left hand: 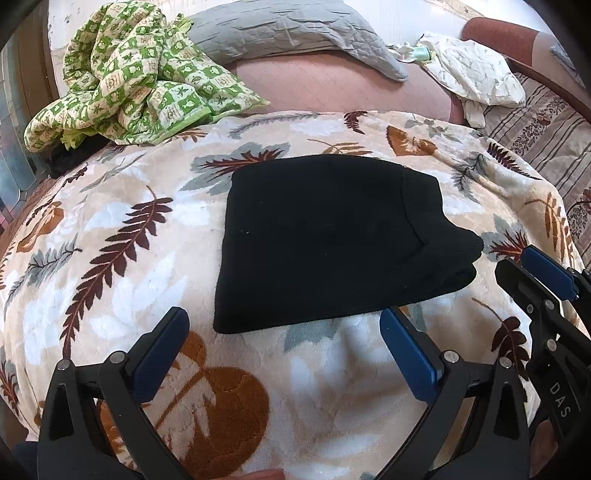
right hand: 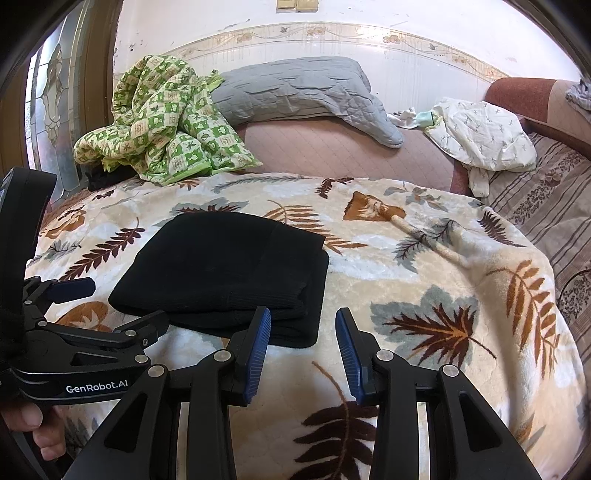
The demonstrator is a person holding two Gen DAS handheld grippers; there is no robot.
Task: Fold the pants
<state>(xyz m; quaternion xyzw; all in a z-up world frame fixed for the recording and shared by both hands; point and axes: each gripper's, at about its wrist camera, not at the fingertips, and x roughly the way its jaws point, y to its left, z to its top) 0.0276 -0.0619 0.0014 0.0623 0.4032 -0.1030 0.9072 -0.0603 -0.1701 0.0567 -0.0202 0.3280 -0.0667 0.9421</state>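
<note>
At far left, a crumpled green-and-cream checked quilt [left hand: 122,70] lies at the back edge of the leaf-patterned blanket [left hand: 110,229], with a grey quilted pillow [left hand: 291,33] just beside it against the wall.

The left gripper [left hand: 284,325] hovers over bare blanket at the near edge. Its jaws stand wide apart and hold nothing; the blue pads [left hand: 162,350] touch no fabric.

The black pants [left hand: 332,240] lie at the centre of the blanket, folded into a compact, roughly rectangular stack of several layers. The layered edges show at the stack's right end. The near edge of the stack lies just beyond the left gripper's fingertips.

The right gripper [right hand: 303,332] sits to the right of the left one, near the right front corner of the pants. Its jaws are partly open with only blanket visible between them; it grips nothing. Its left pad [right hand: 258,350] is just in front of the stack's edge.

At far right, a white patterned garment [right hand: 480,133] lies on the pink mattress [right hand: 332,155], well apart from the pants.
</note>
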